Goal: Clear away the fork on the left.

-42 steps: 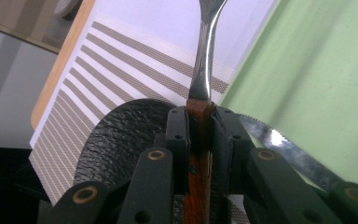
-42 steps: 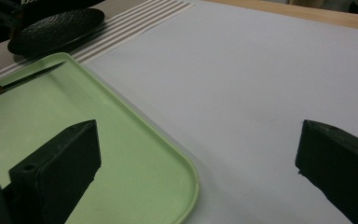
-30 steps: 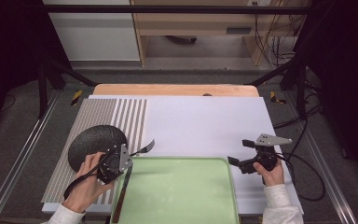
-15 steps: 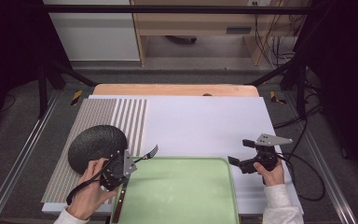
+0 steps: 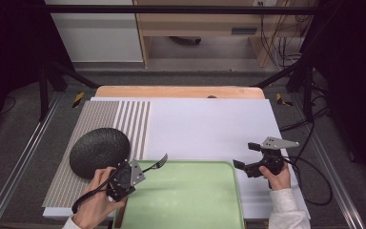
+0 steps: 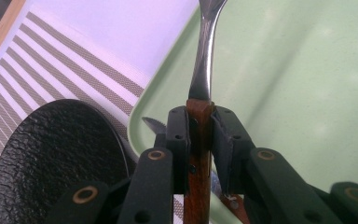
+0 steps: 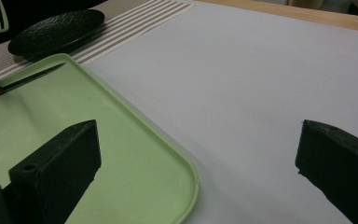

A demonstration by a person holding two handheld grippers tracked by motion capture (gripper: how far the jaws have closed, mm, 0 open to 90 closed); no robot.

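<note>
Your left gripper (image 6: 199, 126) is clamped on the fork (image 6: 204, 60): both black pads pinch the brown wooden handle, and the polished steel neck runs out beyond them. In the high view that gripper (image 5: 136, 171) sits at the near left, at the left edge of the pale green tray (image 5: 195, 200), with the fork (image 5: 156, 165) poking right and far so its tines hang over the tray's far-left corner. Tray is smooth, glossy, rounded corners, raised rim. Just left of your hand: a round black plate (image 5: 99, 151), rough pebbled texture, lying on the striped woven mat (image 5: 100, 114). A knife (image 7: 18, 83) with a wooden handle lies along the tray's left rim. Your right gripper (image 7: 198, 158) has its jaws spread wide, nothing between them; it hovers by the tray's far-right corner over the plain white sheet (image 5: 209, 124). Wooden table edge (image 5: 181, 91) shows at the far side.
</note>
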